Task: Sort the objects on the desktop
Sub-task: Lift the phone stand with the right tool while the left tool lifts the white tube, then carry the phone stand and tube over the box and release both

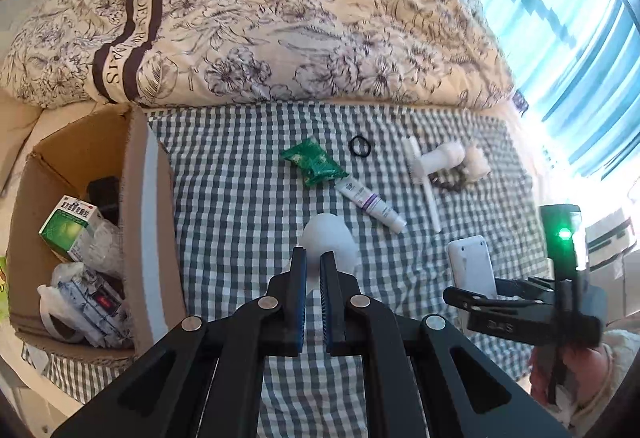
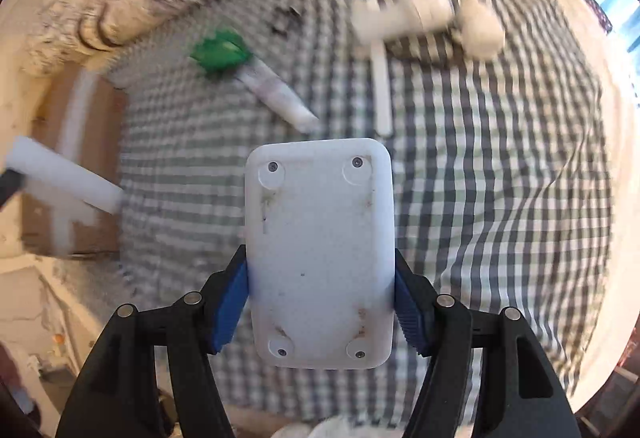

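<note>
- The left gripper has its fingers pressed onto a white foam piece — the piece pokes out beyond the fingertips, held above the checked cloth.
- The right gripper pinches a white plastic box by its two long sides; the box's screwed underside with four round feet faces the camera.
- In the left wrist view that same box stands upright in the right gripper, near the cloth's right edge.
- A cardboard box sits at the left of the cloth, already holding a green and white carton and some bags.
- On the cloth lie a green packet, a white tube just beside it, a black hair tie — and a white brush farther right.
- A flowered quilt is heaped behind the cloth.
</note>
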The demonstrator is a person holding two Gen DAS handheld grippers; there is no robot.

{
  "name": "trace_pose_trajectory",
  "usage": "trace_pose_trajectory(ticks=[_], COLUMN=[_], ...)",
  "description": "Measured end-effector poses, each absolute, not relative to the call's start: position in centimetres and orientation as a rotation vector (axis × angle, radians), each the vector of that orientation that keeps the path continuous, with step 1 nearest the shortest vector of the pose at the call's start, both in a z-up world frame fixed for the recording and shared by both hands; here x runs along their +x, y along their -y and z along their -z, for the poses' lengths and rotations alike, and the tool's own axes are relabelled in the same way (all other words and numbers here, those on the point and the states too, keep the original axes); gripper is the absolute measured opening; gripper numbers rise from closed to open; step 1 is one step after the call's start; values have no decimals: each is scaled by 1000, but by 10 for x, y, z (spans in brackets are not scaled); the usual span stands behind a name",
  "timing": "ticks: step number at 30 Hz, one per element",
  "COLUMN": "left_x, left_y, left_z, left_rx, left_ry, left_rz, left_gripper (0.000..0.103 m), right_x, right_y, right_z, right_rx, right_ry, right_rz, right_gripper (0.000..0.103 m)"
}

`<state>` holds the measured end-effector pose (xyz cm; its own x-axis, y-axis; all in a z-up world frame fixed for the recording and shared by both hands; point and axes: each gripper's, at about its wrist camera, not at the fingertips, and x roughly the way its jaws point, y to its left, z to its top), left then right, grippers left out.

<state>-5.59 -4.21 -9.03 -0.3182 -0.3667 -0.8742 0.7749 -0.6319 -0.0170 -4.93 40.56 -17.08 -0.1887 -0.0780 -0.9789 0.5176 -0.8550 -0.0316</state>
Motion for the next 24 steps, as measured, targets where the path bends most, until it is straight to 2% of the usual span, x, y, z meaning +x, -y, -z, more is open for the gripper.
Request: trace_pose_trajectory(ticks=[7, 12, 21, 22, 24], left_x=[-4, 45, 110, 113, 121], left_y=[70, 101, 164, 171, 184], left_z=[6, -28, 8, 15, 25], left_rx=[990, 946, 1071, 1098, 1128], left_ry=[-604, -549, -563, -559, -578], left_rz=[2061, 2018, 1919, 1908, 1881], left_gripper=[6, 6, 6, 8, 22], right_x=[5, 48, 108, 110, 112], right_y=[-315, -245, -143, -140, -129], right_z=[98, 88, 150, 155, 166], right_rx=[1503, 1420, 1444, 1447, 1464], right_ry=[-456, -442, -433, -420, -413], right_rz=[2010, 1932, 1826, 1824, 1826], right_gripper=[65, 65, 65, 65, 65])
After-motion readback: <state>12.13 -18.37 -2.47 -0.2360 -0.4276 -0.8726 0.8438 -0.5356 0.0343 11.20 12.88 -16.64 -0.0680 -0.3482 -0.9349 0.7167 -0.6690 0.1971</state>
